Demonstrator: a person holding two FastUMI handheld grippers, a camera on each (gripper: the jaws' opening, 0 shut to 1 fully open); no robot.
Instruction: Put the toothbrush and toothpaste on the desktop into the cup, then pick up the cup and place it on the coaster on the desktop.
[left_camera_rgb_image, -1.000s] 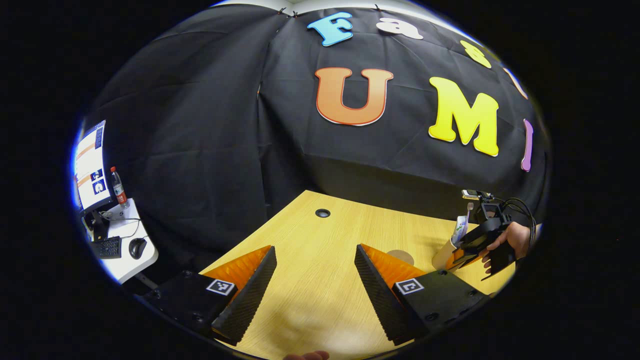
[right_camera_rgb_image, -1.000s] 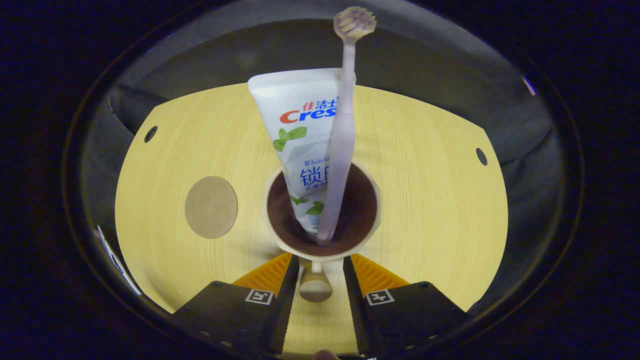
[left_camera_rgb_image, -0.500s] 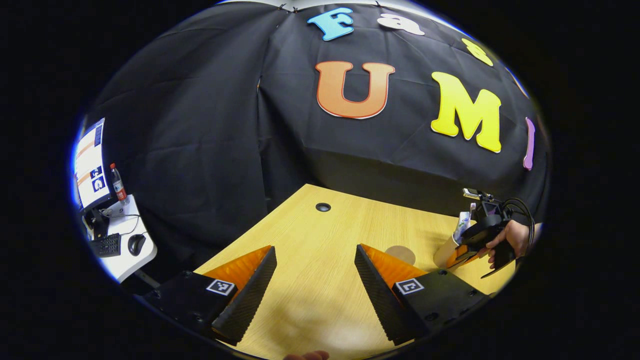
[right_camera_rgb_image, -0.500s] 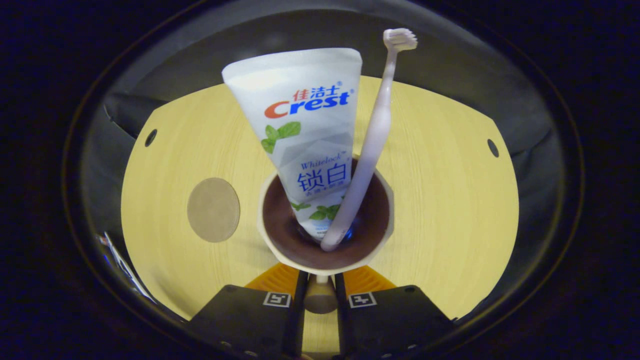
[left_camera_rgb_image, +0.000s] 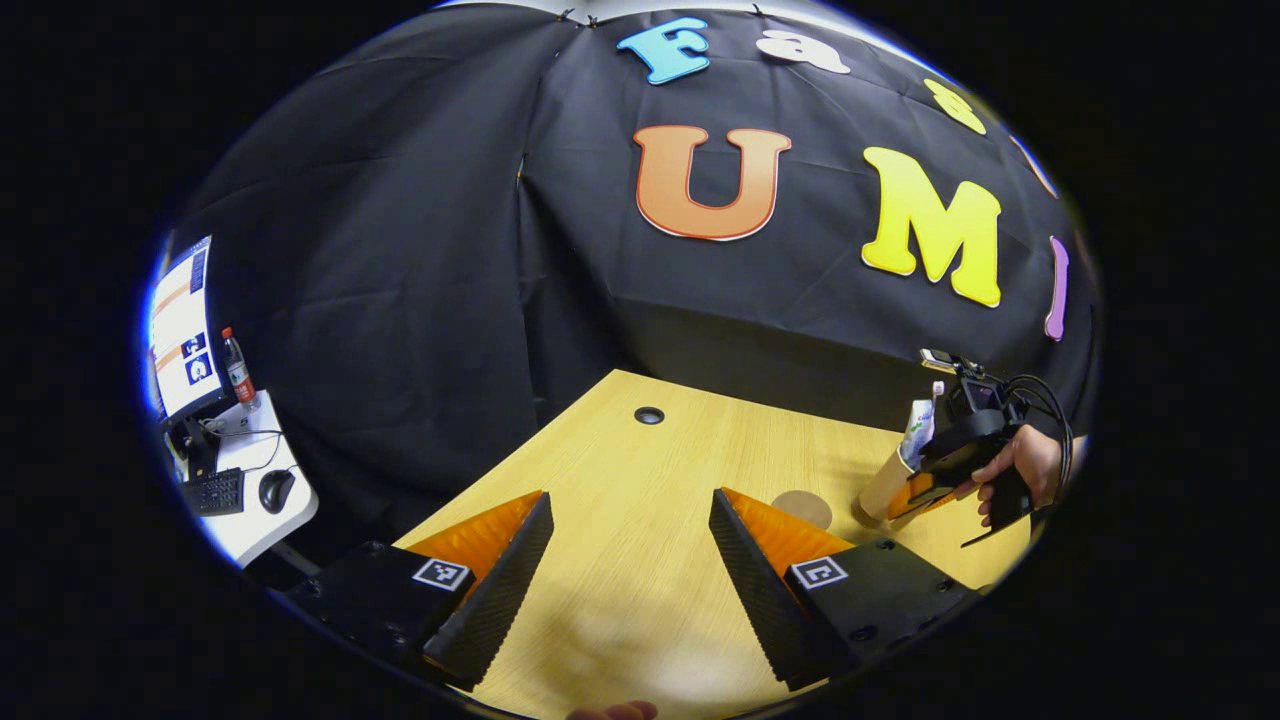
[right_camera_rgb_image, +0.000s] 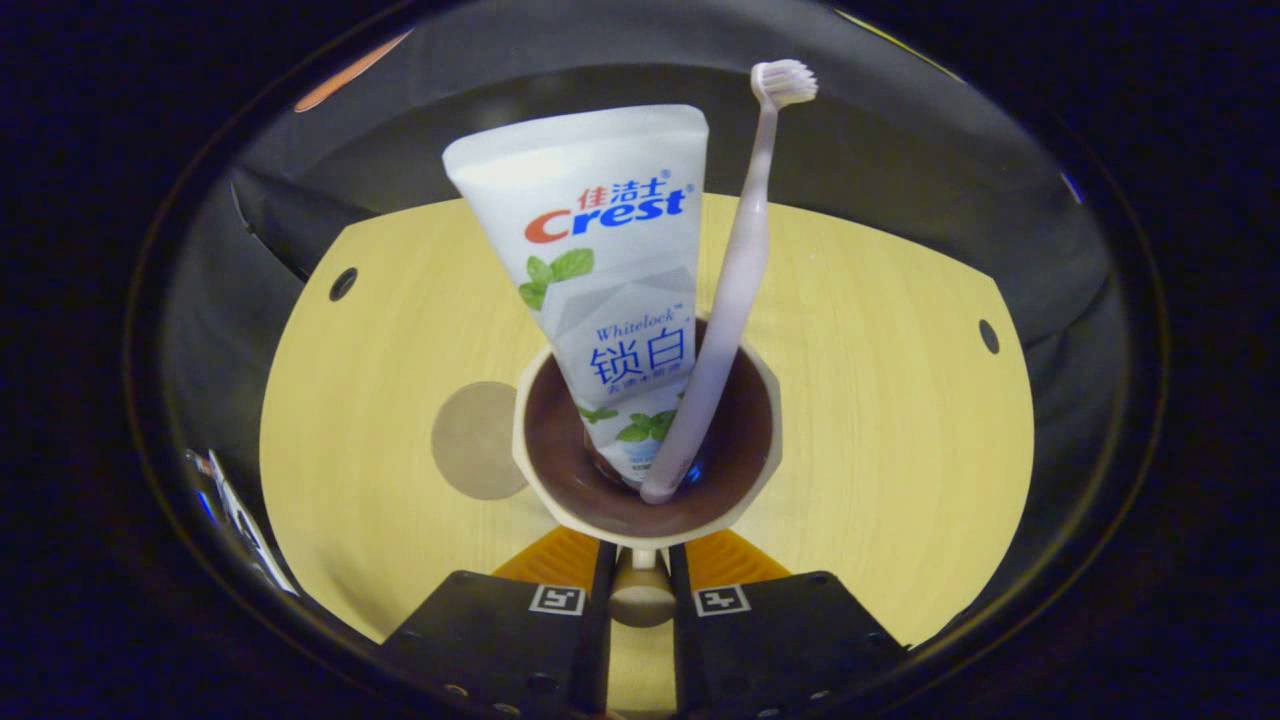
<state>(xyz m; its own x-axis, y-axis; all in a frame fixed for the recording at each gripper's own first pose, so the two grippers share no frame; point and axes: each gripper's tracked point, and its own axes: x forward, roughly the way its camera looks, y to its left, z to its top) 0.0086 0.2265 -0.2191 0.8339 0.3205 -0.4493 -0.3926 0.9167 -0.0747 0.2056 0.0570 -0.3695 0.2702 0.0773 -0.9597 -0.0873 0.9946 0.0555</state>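
Holding the cup (right_camera_rgb_image: 648, 440) by its handle (right_camera_rgb_image: 640, 597), with the right gripper (right_camera_rgb_image: 640, 640) pinching that handle tight from both sides. Already standing inside the cup: the toothpaste (right_camera_rgb_image: 600, 290) and the toothbrush (right_camera_rgb_image: 735, 280), both leaning up and away, so the first part of the job looks done. Carrying the cup over the yellow desk (right_camera_rgb_image: 870, 420), probably lifted a bit, though hard to be sure. Waiting just to the left of the cup: the round coaster (right_camera_rgb_image: 475, 440), not yet under it. Left to do: moving the cup a little left and setting it down on the coaster. Hanging low over the near desk with fingers spread wide and gripping nothing: the left gripper (left_camera_rgb_image: 630, 570).
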